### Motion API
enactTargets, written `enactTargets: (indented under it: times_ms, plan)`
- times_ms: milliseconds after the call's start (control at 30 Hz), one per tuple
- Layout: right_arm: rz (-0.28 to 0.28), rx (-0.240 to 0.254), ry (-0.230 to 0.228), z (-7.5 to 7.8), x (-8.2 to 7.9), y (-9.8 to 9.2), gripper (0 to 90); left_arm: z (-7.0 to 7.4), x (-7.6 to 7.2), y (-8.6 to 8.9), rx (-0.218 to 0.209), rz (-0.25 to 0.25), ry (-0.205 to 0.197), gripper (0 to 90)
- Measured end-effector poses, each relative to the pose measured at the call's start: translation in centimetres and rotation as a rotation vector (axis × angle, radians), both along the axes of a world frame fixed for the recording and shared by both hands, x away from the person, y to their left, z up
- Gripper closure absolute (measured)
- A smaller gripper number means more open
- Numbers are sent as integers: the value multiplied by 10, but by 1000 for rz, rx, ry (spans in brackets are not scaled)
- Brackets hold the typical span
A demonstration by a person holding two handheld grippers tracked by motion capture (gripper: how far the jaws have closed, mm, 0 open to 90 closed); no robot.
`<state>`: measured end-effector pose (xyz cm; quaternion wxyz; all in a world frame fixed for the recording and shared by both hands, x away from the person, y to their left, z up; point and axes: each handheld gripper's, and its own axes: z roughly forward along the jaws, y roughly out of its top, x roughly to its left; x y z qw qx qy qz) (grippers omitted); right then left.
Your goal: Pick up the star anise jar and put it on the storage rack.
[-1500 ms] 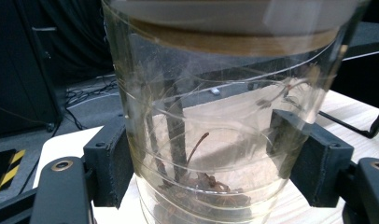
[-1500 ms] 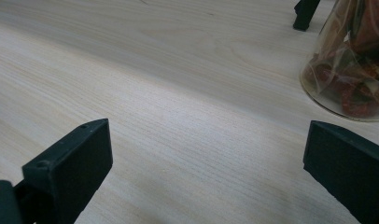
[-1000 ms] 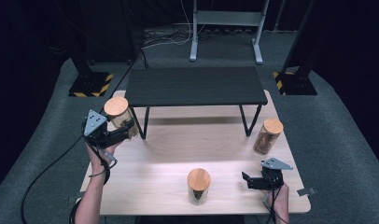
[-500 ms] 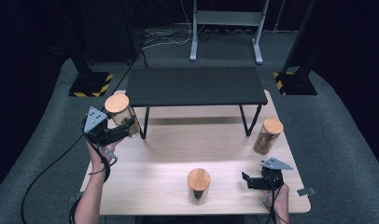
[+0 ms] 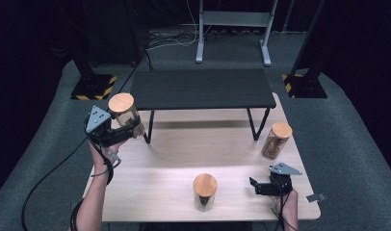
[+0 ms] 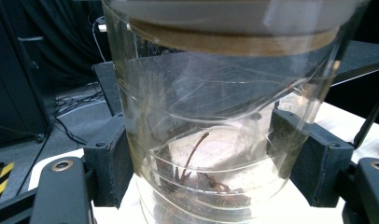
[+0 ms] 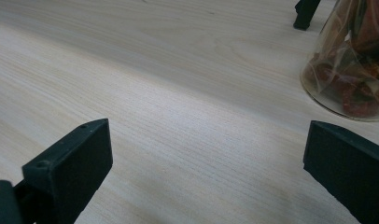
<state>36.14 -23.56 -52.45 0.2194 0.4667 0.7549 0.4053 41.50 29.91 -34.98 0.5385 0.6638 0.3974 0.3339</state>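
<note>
Three cork-lidded glass jars are in sight. The left gripper pinches one jar upright, lid up, at the table's far left corner. The second jar stands near the front edge, the third jar by the right edge. The right gripper rests spread and empty.

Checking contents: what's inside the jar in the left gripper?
Through the glass of the jar, clamped in the left gripper, dark dried stems and bits lie at the bottom. The wooden lid covers the top; what the pieces are is unclear.
</note>
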Motion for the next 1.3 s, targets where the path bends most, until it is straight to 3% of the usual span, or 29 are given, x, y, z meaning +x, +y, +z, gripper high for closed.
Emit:
enactTargets:
  times_ms: [1300]
  plan:
    - [0,-6,5,0,0,1,5,34,9,-8,4,-33,-21,246]
